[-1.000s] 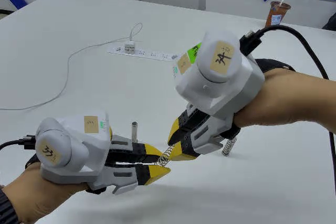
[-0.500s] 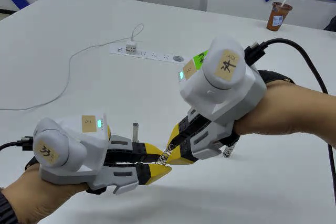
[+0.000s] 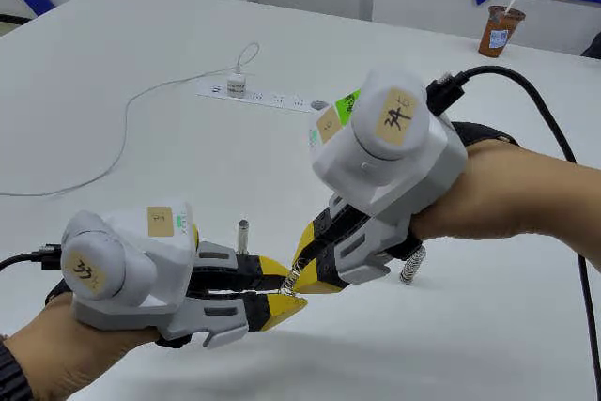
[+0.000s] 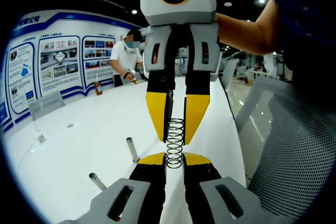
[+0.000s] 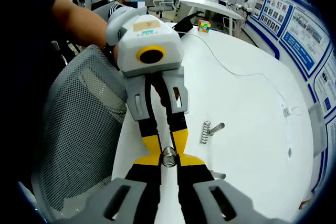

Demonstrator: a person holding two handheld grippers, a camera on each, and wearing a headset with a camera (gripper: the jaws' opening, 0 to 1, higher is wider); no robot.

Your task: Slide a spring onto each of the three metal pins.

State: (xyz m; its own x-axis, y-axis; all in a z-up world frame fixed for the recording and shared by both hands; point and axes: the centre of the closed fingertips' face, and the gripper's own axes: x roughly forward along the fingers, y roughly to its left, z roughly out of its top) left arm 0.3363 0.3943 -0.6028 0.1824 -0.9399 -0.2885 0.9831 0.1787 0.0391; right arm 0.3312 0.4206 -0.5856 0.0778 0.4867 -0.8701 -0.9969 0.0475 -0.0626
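Spring [image 3: 294,277] is off the table [image 3: 141,53], in the air between the two grippers, which meet tip to tip. Left gripper [image 3: 285,290] comes in from lower left, jaws narrow, pinching one end of the spring. In the left gripper view the spring rises straight up from between that gripper's own yellow tips. Right gripper [image 3: 305,274] comes down from upper right, jaws also narrow, clamped on the other end. In the left gripper view its yellow fingers [image 4: 157,116] sit against both sides of the spring's upper half. Right gripper view sees the spring end-on between its own tips, with the left gripper facing it. So both claws grip the one spring. A bare pin [image 3: 243,232] stands upright on the table just behind the left jaws, apart from the spring. Left gripper view shows two bare pins [image 4: 132,149] [image 4: 97,181] left of the jaws, nothing on either. Second spring [image 3: 410,263] sits on the third pin [image 5: 217,126], just behind the right gripper; the pin's top pokes out of the coil. Power strip [image 3: 268,98] and cup [image 3: 498,30] are well apart, on the far side of the table.
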